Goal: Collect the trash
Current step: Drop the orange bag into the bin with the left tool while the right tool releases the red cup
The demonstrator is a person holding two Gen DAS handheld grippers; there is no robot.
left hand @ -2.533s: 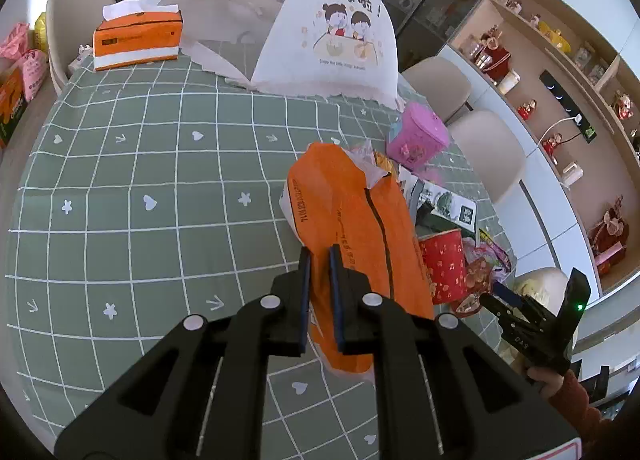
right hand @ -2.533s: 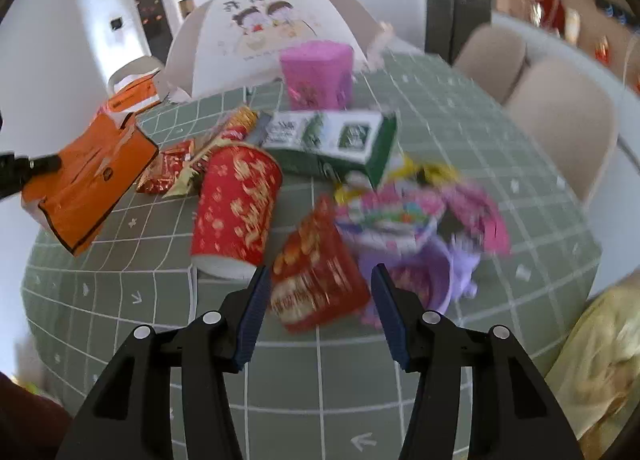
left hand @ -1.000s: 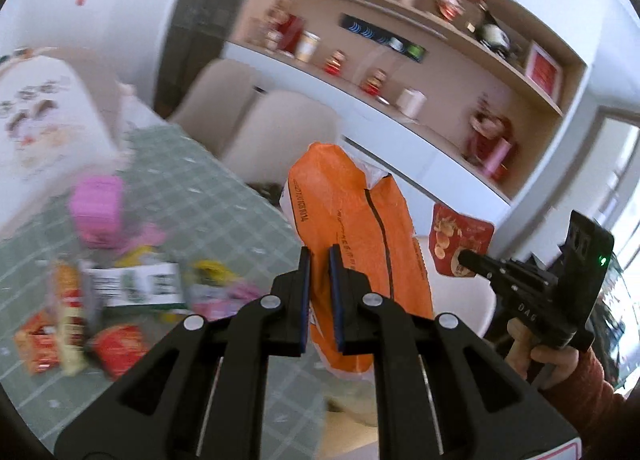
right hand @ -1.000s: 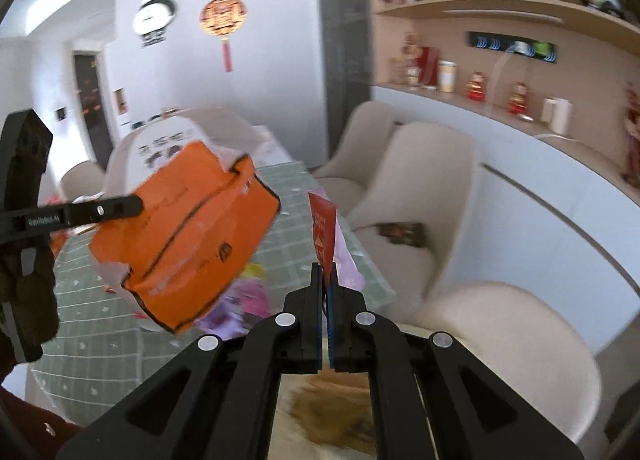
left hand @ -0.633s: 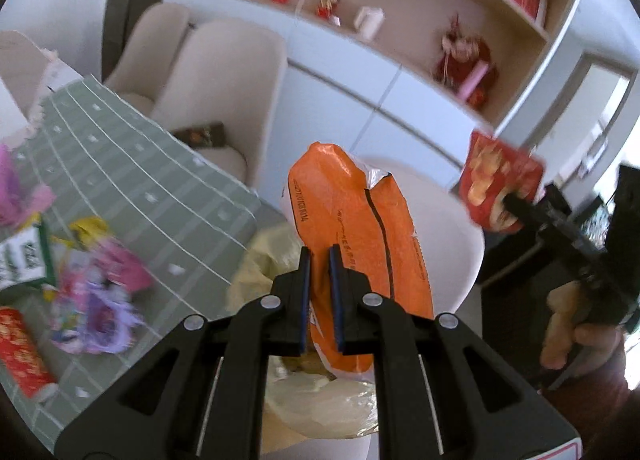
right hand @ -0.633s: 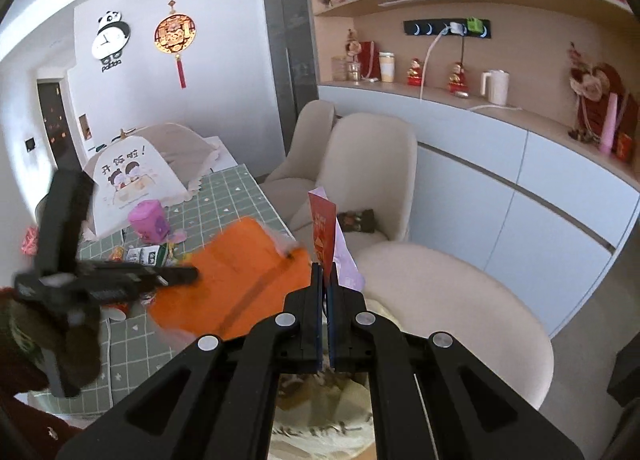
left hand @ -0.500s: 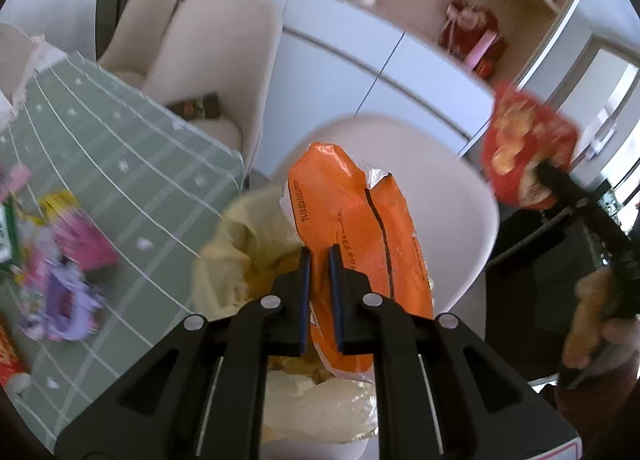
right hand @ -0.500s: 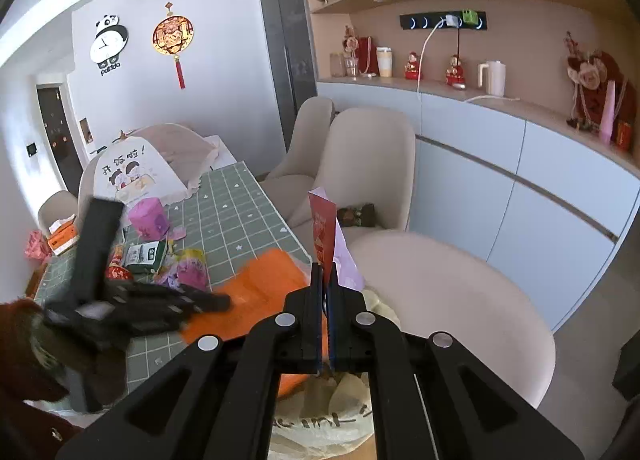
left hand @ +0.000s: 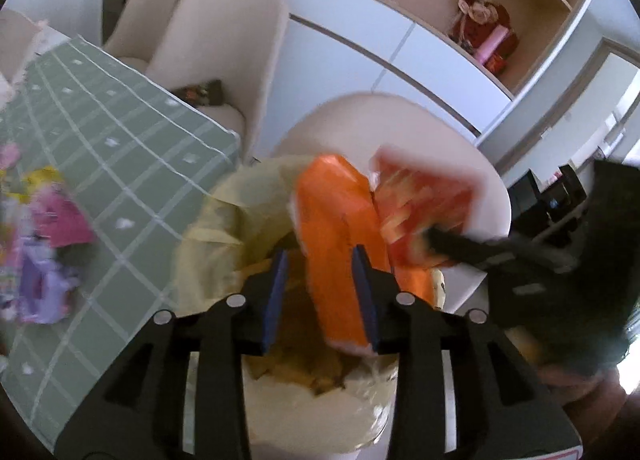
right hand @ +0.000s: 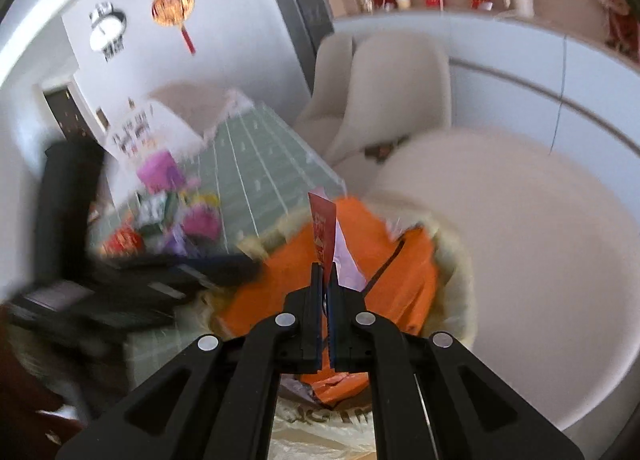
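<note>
**Orange packet let go over the bin bag**

Here the left gripper [left hand: 320,292] sits above the yellowish trash bag [left hand: 224,216], which hangs open just off the near corner of the green checked tablecloth [left hand: 120,132]. Its jaws have just been opening and now stand partly apart. The orange packet [left hand: 340,228] is between them: it leans against the right blue pad [left hand: 362,288], while a clear gap shows at the left pad, so nothing clamps it. Its lower end dips into the mouth of the bag, over crumpled brownish scraps inside.

Just right of it, the right gripper [right hand: 325,280] reaches in, blurred in the left wrist view. Its jaws are squeezed together on the red snack wrapper [right hand: 323,228], which stands upright from the tips, with a pale lilac piece pressed behind it. From this side the wrapper hovers directly over the orange packet [right hand: 360,260] and the bag's ruffled rim [right hand: 456,260].

More litter lies on the tablecloth to the left: a purple wrapper [left hand: 40,292] and a pink one [left hand: 64,220], both smeared by blur. A cream chair [left hand: 224,44] stands at the far side of the table, and another rounded cream chair [right hand: 520,260] lies right behind the bag.
</note>
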